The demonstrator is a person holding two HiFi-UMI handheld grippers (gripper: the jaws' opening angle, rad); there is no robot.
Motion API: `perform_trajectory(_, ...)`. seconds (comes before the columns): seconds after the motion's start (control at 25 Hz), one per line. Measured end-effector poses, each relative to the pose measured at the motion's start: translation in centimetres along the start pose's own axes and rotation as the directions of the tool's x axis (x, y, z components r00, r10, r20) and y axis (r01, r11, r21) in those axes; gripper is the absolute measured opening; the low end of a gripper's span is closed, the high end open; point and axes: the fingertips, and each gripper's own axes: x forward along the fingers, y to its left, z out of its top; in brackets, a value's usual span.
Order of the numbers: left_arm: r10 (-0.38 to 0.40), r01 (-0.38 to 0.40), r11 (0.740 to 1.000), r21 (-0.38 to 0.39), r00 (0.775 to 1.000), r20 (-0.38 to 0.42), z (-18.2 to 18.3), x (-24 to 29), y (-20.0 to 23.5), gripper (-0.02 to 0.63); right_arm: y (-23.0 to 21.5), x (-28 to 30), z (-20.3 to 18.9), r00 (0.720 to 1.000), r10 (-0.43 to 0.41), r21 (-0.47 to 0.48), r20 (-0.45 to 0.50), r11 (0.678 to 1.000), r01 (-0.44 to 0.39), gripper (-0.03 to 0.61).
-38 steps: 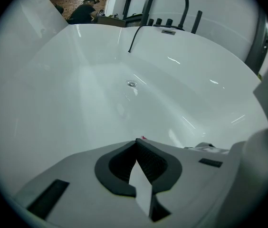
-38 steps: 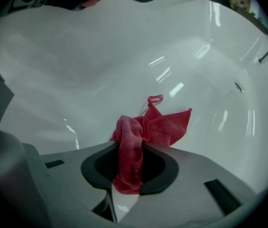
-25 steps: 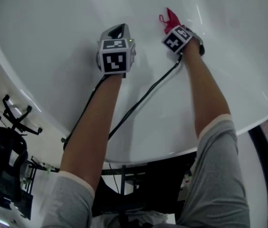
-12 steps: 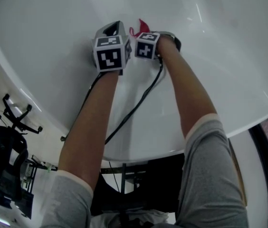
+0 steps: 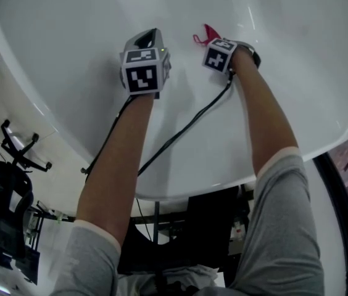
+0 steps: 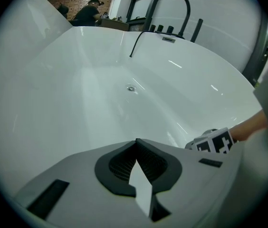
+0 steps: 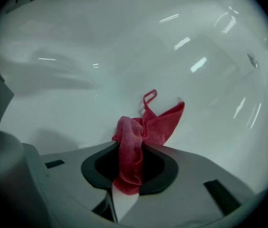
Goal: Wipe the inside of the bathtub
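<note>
I am looking down into a white bathtub. My right gripper presses a red cloth against the tub's inner wall. In the right gripper view the red cloth is bunched between the jaws, with its loop and a corner spread on the white surface. My left gripper hovers just left of it, shut with nothing between its jaws. The right gripper's marker cube shows at the lower right of the left gripper view.
The drain lies on the tub floor, and a black faucet rises at the far end. Black cables trail from both grippers over the near rim. Outside the tub at the left stands black equipment.
The right gripper swept the cloth left until it sat next to the left gripper, then back to the right. The left gripper has hardly moved.
</note>
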Motion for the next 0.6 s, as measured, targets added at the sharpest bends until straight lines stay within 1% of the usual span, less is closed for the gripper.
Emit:
perform_trajectory(0.04, -0.004, 0.004, 1.0, 0.0, 1.0, 0.001, 0.2, -0.2, -0.3, 0.005, 0.9, -0.4, 0.8, 1.0, 0.007, -0.028, 0.009, 1.0, -0.007, 0.086)
perform_trajectory(0.08, -0.007, 0.007, 1.0, 0.0, 1.0, 0.002, 0.4, -0.5, -0.4, 0.005, 2.2, -0.9, 1.9, 0.999, 0.032, -0.046, 0.025, 0.998, -0.03, 0.086)
perform_trajectory(0.16, -0.008, 0.008, 1.0, -0.003, 1.0, 0.004, 0.9, -1.3, -0.5, 0.005, 5.3, -1.7, 4.6, 0.991, 0.113, -0.062, 0.07, 0.992, -0.108, 0.086)
perform_trajectory(0.2, -0.008, 0.008, 1.0, -0.003, 1.0, 0.006, 1.1, -1.7, -0.5, 0.005, 6.6, -2.3, 5.8, 0.986, 0.136, -0.073, 0.091, 0.989, -0.13, 0.086)
perform_trajectory(0.28, -0.009, 0.009, 1.0, 0.004, 1.0, 0.011, 1.7, -2.5, -0.5, 0.005, 8.2, -3.4, 7.2, 0.981, 0.156, -0.092, 0.119, 0.985, -0.146, 0.086)
perform_trajectory(0.32, -0.011, 0.011, 1.0, 0.009, 1.0, 0.014, 1.9, -2.9, -0.5, 0.005, 8.7, -3.6, 7.3, 0.979, 0.159, -0.09, 0.124, 0.985, -0.149, 0.086)
perform_trajectory(0.4, -0.016, 0.015, 1.0, 0.013, 1.0, 0.017, 2.2, -3.6, -0.5, 0.005, 8.5, -3.5, 6.1, 0.982, 0.154, -0.06, 0.106, 0.987, -0.148, 0.086)
perform_trajectory(0.44, -0.018, 0.018, 1.0, 0.013, 1.0, 0.017, 2.3, -4.0, -0.6, 0.005, 7.7, -3.6, 4.8, 0.987, 0.137, -0.037, 0.079, 0.99, -0.134, 0.086)
perform_trajectory(0.52, -0.026, 0.026, 1.0, 0.012, 0.999, 0.018, 2.6, -4.7, -1.0, 0.005, 5.5, -4.4, 1.4, 0.997, 0.078, 0.006, 0.0, 0.997, -0.078, 0.086)
perform_trajectory(0.6, -0.036, 0.036, 0.999, 0.01, 0.999, 0.019, 2.7, -5.4, -1.5, 0.005, 3.8, -5.4, -2.0, 0.997, 0.043, 0.052, -0.056, 0.998, -0.04, 0.086)
